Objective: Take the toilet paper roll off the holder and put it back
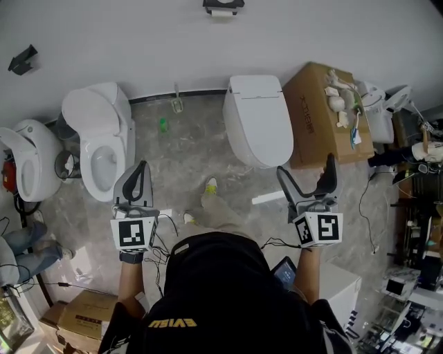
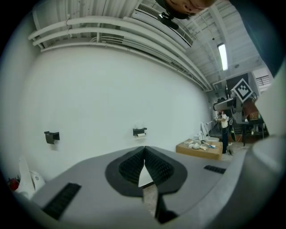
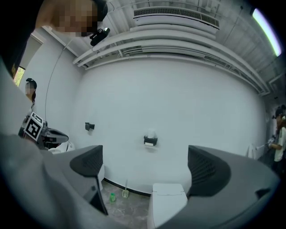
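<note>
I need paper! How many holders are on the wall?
2. One holder with a roll sits above the closed toilet; the other is far left. More may be out of view.

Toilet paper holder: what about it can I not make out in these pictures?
Head view: the holder sits at the top edge, which cuts off its upper part.
Left gripper view: the holder is too small to show how the roll is fixed.
Right gripper view: a pale shape above the holder is too blurred to name.
Head view: the other black wall fitting is too small to identify.
</note>
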The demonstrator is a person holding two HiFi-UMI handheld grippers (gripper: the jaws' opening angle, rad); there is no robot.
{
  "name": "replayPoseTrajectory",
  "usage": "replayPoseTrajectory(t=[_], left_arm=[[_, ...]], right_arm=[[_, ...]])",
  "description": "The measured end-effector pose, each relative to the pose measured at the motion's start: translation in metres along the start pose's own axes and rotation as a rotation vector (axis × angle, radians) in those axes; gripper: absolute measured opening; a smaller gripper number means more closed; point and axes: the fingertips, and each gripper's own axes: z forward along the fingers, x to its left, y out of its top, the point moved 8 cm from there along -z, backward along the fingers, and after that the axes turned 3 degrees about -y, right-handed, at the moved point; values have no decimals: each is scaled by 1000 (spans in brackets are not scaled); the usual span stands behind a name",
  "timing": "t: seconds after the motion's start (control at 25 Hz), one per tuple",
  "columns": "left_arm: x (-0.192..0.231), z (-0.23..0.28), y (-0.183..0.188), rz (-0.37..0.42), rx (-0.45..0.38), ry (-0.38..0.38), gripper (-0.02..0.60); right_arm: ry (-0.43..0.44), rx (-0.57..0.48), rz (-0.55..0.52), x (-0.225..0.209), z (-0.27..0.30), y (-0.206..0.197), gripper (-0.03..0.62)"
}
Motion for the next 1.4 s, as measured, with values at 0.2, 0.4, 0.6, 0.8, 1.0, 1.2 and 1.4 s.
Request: replayPoseTrajectory(t=[0.2,0.4,0.6,0.8,1.0,1.2,1.4], left_arm=[[6,50,4,-43,-9,5,12],[3,117,25,-33,-7,24,12],[-4,183,63,63,-5,34,12],[-4,224,63,80,31,118,12],[-3,241,59,57,88,164,12],[6,275,68,67,88,156,12],[19,315,65,72,62,88,12]], right_arm=[[5,19,21,-22,45,-11,583],[33,12,45,-56,109,-21,583],[49,-36,40,-98,174,-17,583],[75,-54,62,-130,232,-29,583],[153,-90,76,-132,276,-22,583],[198,-81,97,-128,318,-21,583],[199,-60,92,-122,355,-24,583]])
